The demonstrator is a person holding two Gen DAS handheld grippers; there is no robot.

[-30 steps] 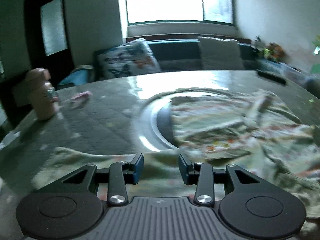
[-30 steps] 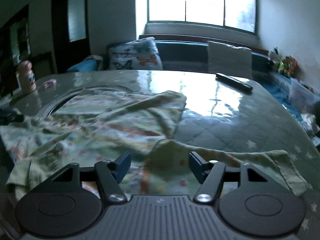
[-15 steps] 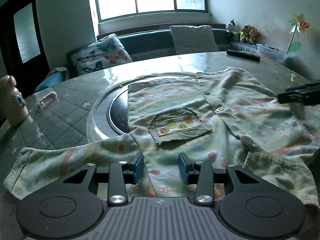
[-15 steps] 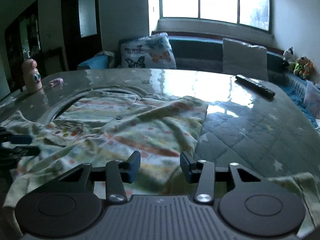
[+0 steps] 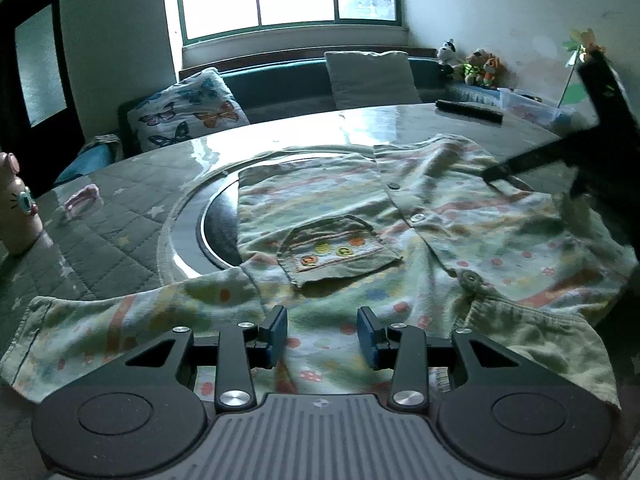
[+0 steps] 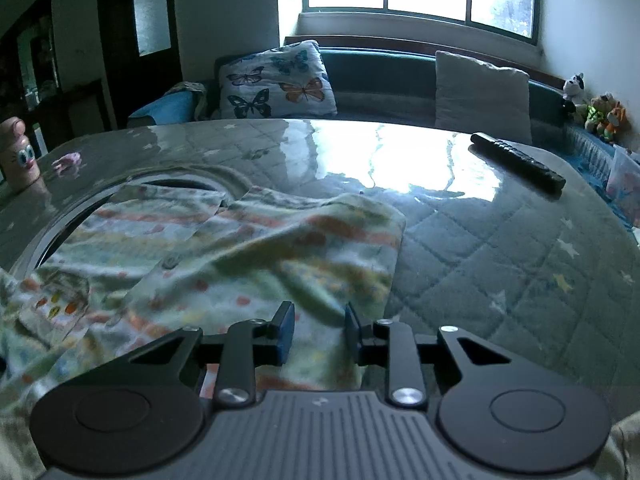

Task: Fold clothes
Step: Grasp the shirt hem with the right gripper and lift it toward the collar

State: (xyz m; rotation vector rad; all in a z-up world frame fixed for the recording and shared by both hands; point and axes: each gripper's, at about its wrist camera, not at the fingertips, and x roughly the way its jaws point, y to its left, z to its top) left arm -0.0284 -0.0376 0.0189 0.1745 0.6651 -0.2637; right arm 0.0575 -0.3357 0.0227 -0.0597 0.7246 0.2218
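Observation:
A small patterned button shirt [image 5: 400, 232] with a chest pocket [image 5: 336, 248] lies face up on the round table, partly over the dark centre disc. My left gripper [image 5: 322, 334] is open above the shirt's near shoulder, holding nothing. My right gripper [image 6: 318, 336] is open over the shirt [image 6: 240, 264], near its right edge, holding nothing. The right gripper also shows in the left wrist view [image 5: 580, 160] as a dark blurred shape above the shirt's right side.
The table [image 6: 500, 264] has a quilted cover under glossy plastic. A black remote [image 6: 518, 162] lies at the far right. A pink bottle [image 6: 18, 156] and a small pink item [image 6: 68, 160] stand at the far left. A sofa with cushions [image 6: 280, 80] is behind.
The shirt now lies spread flat, no longer bunched. Both views have pulled back and risen. The right gripper's fingers have narrowed and moved left over the shirt.

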